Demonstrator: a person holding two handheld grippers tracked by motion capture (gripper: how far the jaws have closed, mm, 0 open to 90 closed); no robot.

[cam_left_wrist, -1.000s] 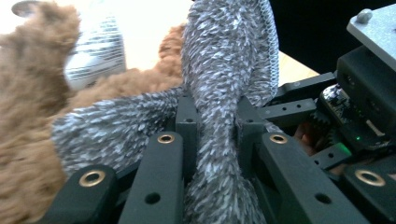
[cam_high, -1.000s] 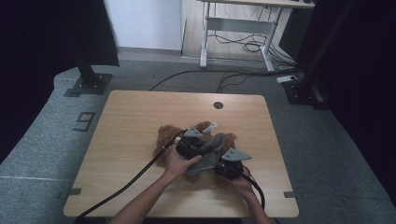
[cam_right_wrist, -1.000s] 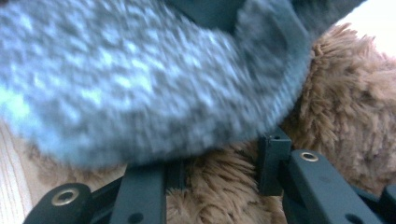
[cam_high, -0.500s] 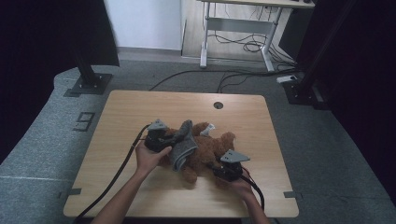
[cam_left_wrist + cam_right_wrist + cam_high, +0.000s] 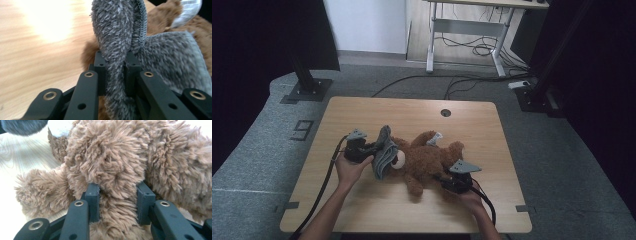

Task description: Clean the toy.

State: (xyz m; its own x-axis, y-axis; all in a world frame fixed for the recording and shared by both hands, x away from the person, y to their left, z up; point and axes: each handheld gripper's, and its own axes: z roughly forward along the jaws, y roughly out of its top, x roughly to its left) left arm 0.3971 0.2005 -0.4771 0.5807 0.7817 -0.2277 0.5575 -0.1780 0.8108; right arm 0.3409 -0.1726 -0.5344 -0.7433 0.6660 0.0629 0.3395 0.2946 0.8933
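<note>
A brown teddy bear (image 5: 427, 159) lies on its back in the middle of the wooden table (image 5: 362, 115). A grey fluffy cloth (image 5: 383, 152) stands bunched over the bear's head end. My left gripper (image 5: 373, 149) is shut on that grey cloth (image 5: 117, 57), whose pile is squeezed between the pads. My right gripper (image 5: 443, 181) is shut on a furry limb of the teddy bear (image 5: 115, 182) at the bear's near right side. The bear's muzzle (image 5: 399, 159) peeks out beside the cloth.
A round cable hole (image 5: 445, 113) sits near the table's far edge. A white tag (image 5: 435, 139) sticks up from the bear. Black cables trail from both grippers over the near edge. A desk frame (image 5: 462, 35) and floor cables lie beyond.
My left gripper has pulled the grey cloth leftward off the bear's body, from the middle to the bear's head end. The bear now lies uncovered. The right gripper has stayed put.
</note>
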